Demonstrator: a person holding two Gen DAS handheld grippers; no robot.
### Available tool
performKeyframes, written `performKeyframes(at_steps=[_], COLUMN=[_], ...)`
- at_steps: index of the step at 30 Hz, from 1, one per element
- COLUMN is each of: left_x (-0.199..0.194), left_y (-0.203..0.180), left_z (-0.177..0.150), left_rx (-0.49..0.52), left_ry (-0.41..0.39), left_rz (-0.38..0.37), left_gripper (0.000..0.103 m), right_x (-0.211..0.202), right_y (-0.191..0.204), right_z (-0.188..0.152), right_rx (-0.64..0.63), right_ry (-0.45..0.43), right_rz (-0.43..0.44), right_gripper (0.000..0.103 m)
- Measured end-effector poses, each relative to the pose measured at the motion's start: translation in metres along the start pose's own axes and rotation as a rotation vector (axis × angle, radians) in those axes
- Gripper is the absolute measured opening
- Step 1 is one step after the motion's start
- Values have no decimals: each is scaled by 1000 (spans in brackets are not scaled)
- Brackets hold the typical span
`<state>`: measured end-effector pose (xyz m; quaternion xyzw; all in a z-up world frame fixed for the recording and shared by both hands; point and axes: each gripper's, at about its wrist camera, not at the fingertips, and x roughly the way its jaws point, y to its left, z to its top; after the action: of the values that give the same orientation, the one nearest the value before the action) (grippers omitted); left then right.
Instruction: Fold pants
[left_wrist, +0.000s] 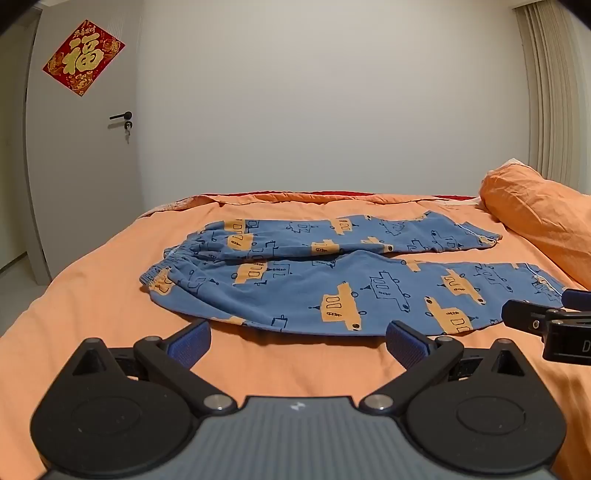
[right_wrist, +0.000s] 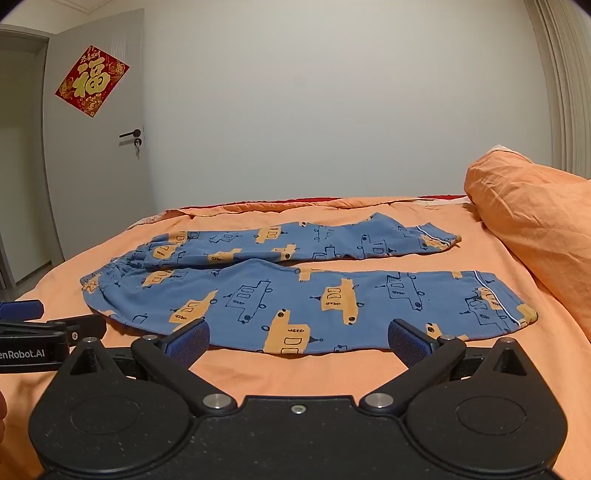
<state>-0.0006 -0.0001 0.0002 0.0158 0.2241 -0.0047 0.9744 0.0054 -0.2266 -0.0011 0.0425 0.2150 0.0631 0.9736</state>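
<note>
Blue pants (left_wrist: 332, 280) with orange vehicle prints lie flat on the orange bed, waistband at the left, both legs stretched to the right, side by side. They also show in the right wrist view (right_wrist: 295, 291). My left gripper (left_wrist: 298, 341) is open and empty, just short of the near leg's edge. My right gripper (right_wrist: 298, 341) is open and empty, at the near leg's front edge. The right gripper shows at the right edge of the left wrist view (left_wrist: 546, 317), near the near leg's cuff.
An orange pillow (right_wrist: 532, 225) lies at the right of the bed, beyond the cuffs. The orange bedsheet (left_wrist: 92, 295) spreads all around the pants. A white door (left_wrist: 81, 155) with a red decoration stands at the back left, past the bed's edge.
</note>
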Motion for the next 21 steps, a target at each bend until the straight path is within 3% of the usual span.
performKeyframes(at_steps=[21], left_x=[1], left_y=[0], left_z=[0], left_rx=[3], left_ry=[7], left_rz=[1], left_gripper=[103], right_x=[0], right_y=[0], right_z=[0], right_rx=[0], right_ry=[2], right_rz=[0], right_gripper=[102])
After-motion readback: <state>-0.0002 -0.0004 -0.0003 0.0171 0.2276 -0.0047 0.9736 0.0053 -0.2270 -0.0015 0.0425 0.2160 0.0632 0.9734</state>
